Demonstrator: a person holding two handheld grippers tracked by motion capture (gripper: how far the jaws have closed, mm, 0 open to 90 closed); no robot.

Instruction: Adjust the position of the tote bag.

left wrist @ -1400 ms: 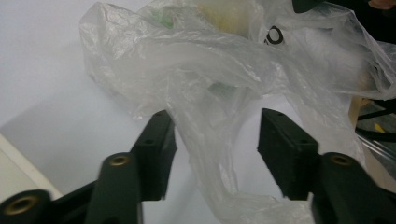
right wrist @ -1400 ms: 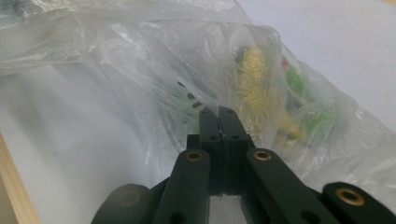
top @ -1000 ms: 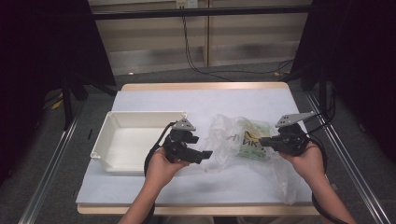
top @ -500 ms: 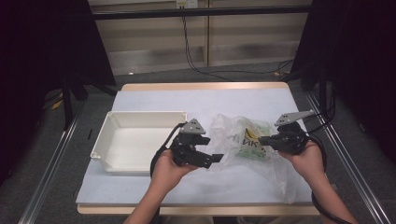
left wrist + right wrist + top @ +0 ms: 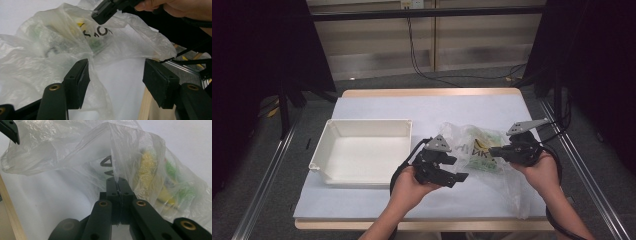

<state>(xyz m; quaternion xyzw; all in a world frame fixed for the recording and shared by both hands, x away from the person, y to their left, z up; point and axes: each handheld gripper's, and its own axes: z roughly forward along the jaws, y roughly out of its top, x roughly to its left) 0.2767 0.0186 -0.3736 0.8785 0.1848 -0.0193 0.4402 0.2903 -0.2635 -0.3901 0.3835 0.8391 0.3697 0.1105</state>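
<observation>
The clear plastic bag [image 5: 484, 152] lies on the table [image 5: 432, 107] between both grippers. The right gripper [image 5: 117, 185] pinches a fold of it tight. The left gripper [image 5: 113, 82], jaws apart and just closing, straddles its loose edge without pressing.

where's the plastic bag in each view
High view: the bag lies right of centre on the table, between the left gripper and the right gripper.
Left gripper view: the bag spreads across the upper left, one fold between the open jaws.
Right gripper view: the bag spans the top, its edge pinched in the shut jaws.
Shared landmark: the black print on the bag.
</observation>
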